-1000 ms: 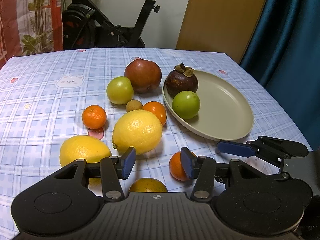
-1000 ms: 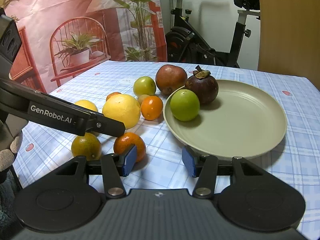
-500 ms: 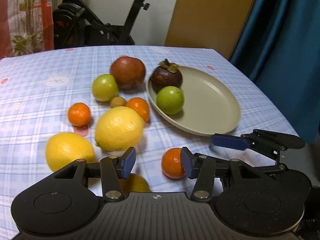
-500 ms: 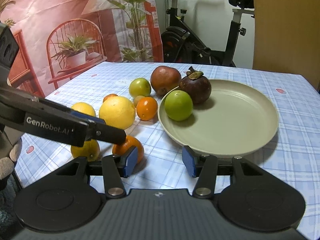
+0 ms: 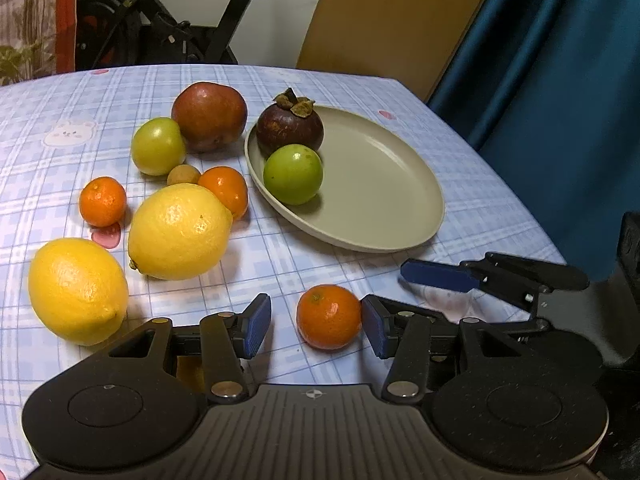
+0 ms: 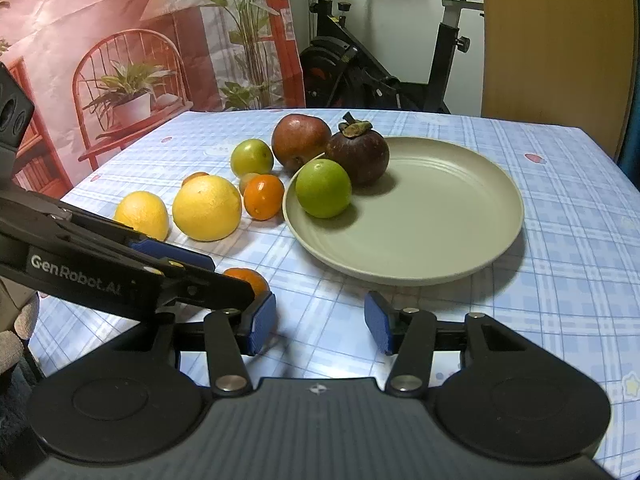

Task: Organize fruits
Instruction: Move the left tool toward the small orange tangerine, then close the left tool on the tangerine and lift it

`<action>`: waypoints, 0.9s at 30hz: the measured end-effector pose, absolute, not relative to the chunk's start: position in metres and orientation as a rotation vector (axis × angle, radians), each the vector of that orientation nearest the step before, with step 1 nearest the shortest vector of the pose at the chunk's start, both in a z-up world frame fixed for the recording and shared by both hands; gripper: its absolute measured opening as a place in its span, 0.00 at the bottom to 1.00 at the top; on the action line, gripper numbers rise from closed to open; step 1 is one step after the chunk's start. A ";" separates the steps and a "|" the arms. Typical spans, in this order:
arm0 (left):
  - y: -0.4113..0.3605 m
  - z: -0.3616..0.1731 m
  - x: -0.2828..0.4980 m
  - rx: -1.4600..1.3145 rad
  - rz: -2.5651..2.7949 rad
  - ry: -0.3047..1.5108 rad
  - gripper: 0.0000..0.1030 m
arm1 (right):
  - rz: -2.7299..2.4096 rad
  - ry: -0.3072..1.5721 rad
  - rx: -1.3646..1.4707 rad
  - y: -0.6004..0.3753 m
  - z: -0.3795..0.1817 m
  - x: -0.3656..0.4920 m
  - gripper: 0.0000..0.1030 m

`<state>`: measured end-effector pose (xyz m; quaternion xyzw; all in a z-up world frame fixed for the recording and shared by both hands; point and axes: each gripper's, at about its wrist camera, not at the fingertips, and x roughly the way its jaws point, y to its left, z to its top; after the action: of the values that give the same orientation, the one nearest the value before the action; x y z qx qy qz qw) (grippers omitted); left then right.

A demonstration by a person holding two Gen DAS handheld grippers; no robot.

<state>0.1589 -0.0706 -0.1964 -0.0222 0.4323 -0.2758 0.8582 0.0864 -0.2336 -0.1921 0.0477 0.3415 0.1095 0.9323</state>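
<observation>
Since a second ago my left view has swung: the tangerine (image 5: pixel 329 317) that was half behind the right pad now shows whole between the left gripper (image 5: pixel 316 326) pads. Its right pad looks to touch the peel, the left pad stands clear, so the jaws are open and grip nothing. The right gripper (image 6: pixel 320 324) is open too, over bare cloth, at 6 o'clock from the plate (image 6: pixel 440 240).

In my right view the left gripper's arm hides most of that tangerine. A darker orange fruit under my left gripper is nearly all covered; I cannot tell what it is.

The two lemons (image 5: pixel 180 232) lie at 9 to 10 o'clock from the tangerine, long axes running from 10 towards 4 o'clock. The mangosteen (image 5: pixel 289 128), calyx up, and the green fruit (image 5: pixel 293 174) sit on the plate's left side.
</observation>
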 end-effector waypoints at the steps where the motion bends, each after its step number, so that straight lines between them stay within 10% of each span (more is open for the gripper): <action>1: -0.068 -0.194 0.158 -0.067 -0.588 0.904 0.51 | 0.226 0.698 0.095 -0.234 -0.192 0.086 0.51; 27: -0.058 -0.183 0.150 -0.141 -0.588 0.875 0.51 | 0.386 0.627 0.095 -0.215 -0.191 0.078 0.46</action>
<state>0.1505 -0.0582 -0.1828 -0.0673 0.4171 -0.2803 0.8619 0.0776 -0.2147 -0.1913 0.0462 0.3066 0.1886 0.9318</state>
